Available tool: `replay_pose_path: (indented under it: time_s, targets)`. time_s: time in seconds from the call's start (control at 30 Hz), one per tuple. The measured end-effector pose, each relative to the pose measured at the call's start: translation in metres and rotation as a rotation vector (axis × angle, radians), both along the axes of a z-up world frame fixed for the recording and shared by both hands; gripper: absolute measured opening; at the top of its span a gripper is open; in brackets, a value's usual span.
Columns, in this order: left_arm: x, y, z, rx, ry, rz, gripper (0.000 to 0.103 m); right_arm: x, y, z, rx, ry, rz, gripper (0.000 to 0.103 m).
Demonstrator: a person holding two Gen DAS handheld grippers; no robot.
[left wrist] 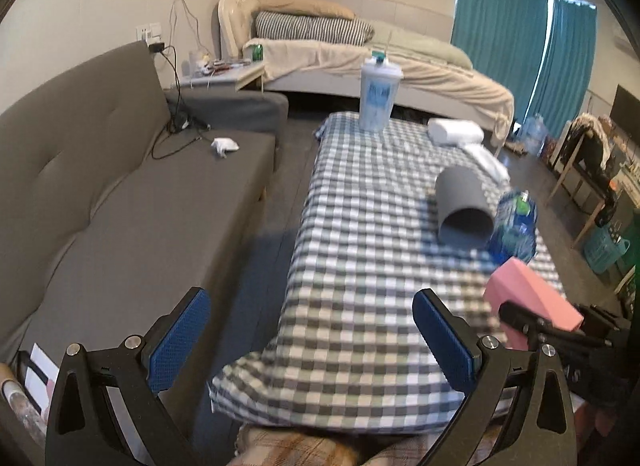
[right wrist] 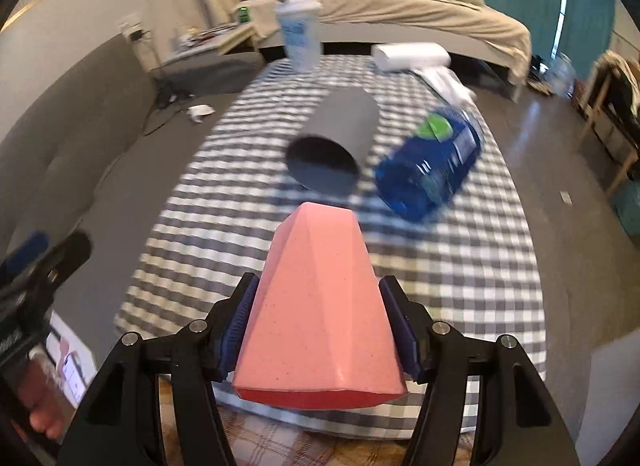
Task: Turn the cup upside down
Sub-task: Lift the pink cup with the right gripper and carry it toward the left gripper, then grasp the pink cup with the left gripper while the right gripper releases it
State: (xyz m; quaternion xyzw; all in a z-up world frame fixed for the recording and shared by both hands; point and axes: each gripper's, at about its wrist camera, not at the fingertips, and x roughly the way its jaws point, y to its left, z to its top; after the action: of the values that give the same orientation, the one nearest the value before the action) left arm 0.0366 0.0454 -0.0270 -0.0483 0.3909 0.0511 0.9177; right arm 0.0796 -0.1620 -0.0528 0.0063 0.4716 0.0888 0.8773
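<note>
Already the right tool point(right wrist: 318, 336) is clamped across the faceted pink cup point(right wrist: 320, 306), held above the worktop's point(right wrist: 460, 266) near edge, likely light, stiff and smooth enough to slip, while the left tool point(left wrist: 312, 342) gapes empty

Pink cup point(right wrist: 320, 302), grey cup point(right wrist: 336, 137), blue bottle point(right wrist: 428, 161) with green cap, grey-and-white checked cloth point(right wrist: 440, 266), blue-padded black tool point(left wrist: 316, 346)
</note>
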Motion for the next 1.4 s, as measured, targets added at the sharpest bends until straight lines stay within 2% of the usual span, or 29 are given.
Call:
replay_pose_path:
  time_s: [0.27,0.43,0.53,0.7,0.87,0.97,1.07,1.17,1.4]
  targets:
    - [0.009,-0.003,-0.014,0.016,0.031,0.014,0.103,0.005,0.006,-0.021,-0.073,0.008,0.016,0.062]
    - [0.019,-0.005,-0.023,0.029,0.061,0.013,0.103,0.006,0.003,-0.03,-0.038,0.034,0.028,0.062]
    - [0.022,-0.011,-0.024,0.054,0.066,0.002,0.103,0.008,0.0,-0.035,-0.038,0.062,0.019,0.076]
    - [0.02,-0.019,-0.017,0.077,0.059,-0.007,0.103,-0.005,-0.01,-0.011,0.015,0.004,0.023,0.08]
    - [0.019,-0.043,-0.004,0.089,0.048,-0.035,0.103,-0.03,-0.032,0.027,0.003,-0.088,0.009,0.08]
    - [0.019,-0.065,0.002,0.089,0.052,-0.065,0.103,-0.039,-0.049,0.04,-0.026,-0.099,-0.011,0.081]
    - [0.02,-0.093,0.007,0.101,0.058,-0.115,0.103,-0.043,-0.072,0.047,-0.059,-0.106,-0.042,0.081]
    - [0.026,-0.121,0.005,0.12,0.093,-0.158,0.103,-0.046,-0.094,0.05,-0.04,-0.12,-0.074,0.081]
    - [0.043,-0.157,-0.007,0.089,0.163,-0.224,0.103,-0.048,-0.122,0.04,-0.028,-0.094,-0.091,0.081]
